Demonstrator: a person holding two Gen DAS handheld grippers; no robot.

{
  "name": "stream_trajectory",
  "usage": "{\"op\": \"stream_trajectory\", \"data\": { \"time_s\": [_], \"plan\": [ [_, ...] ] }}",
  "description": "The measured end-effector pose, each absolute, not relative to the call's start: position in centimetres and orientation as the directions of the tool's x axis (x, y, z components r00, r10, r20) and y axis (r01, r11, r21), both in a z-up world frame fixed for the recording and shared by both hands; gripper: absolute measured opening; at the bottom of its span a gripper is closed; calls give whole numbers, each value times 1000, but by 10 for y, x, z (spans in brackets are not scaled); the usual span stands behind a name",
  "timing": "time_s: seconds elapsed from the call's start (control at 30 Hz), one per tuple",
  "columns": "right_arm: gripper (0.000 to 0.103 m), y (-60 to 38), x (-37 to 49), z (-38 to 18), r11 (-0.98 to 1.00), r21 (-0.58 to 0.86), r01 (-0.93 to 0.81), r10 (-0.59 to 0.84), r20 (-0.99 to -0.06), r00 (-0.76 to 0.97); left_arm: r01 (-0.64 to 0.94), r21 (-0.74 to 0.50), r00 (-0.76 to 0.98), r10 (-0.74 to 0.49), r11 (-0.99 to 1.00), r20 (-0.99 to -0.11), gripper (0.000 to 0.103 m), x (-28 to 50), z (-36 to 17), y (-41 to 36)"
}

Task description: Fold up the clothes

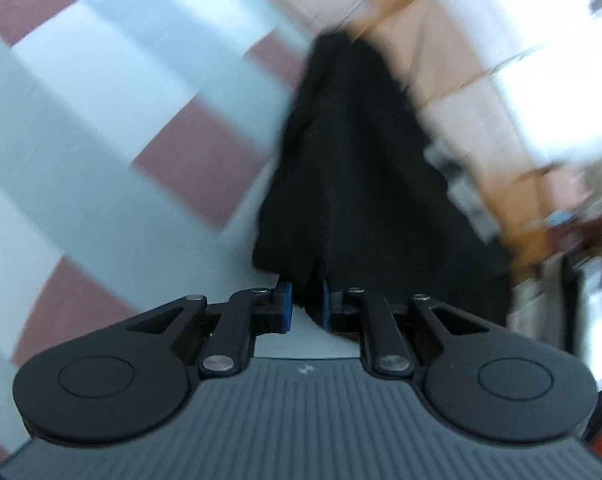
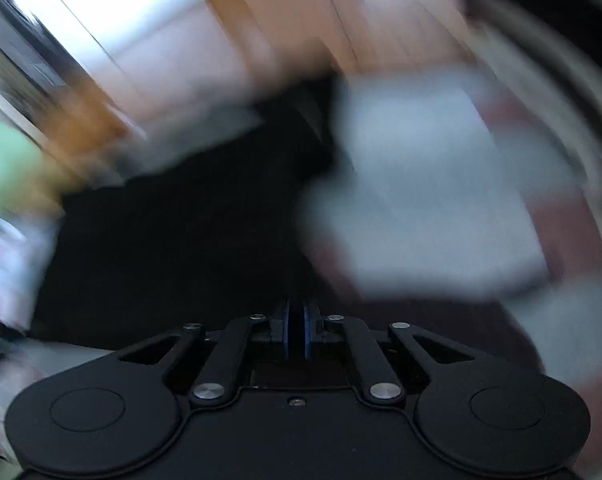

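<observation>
Left wrist: black garment [image 1: 353, 184] blocks view; checkered cloth [image 1: 101, 120] beside.

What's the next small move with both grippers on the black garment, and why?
Probably spread the two grips apart to pull the cloth taut. The left gripper pinches a bunched fold of the black garment, and the right gripper is shut on its edge, so it hangs gathered over the striped surface.

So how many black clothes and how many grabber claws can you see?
Black fabric garment: 1
Black two-finger grippers with blue pads: 2, the left gripper and the right gripper, each pinching the garment
Total: 3
</observation>
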State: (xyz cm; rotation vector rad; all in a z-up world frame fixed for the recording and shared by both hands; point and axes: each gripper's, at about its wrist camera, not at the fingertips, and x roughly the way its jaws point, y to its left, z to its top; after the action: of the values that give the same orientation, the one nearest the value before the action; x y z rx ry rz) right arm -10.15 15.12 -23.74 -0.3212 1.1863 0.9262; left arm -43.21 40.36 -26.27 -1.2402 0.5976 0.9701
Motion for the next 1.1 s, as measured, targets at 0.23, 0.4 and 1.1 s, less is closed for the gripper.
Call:
{"op": "stream_trajectory", "data": {
  "time_s": [0.23,0.4,1.1],
  "plan": [
    [47,164,-90,-235,552,248,-796,588,-793,160,-867,-498,438,434,-27,-787,53,-455,-250,408],
    [57,182,-57,-267,561,456,-691,652,-758,30,-833,-552,517,392,28,-761,66,-443,-257,413],
    [3,220,-107,-281,444,-50,-895,490,-822,289,-963,-256,266,405,80,-875,23,-420,-235,389]
  ]
}}
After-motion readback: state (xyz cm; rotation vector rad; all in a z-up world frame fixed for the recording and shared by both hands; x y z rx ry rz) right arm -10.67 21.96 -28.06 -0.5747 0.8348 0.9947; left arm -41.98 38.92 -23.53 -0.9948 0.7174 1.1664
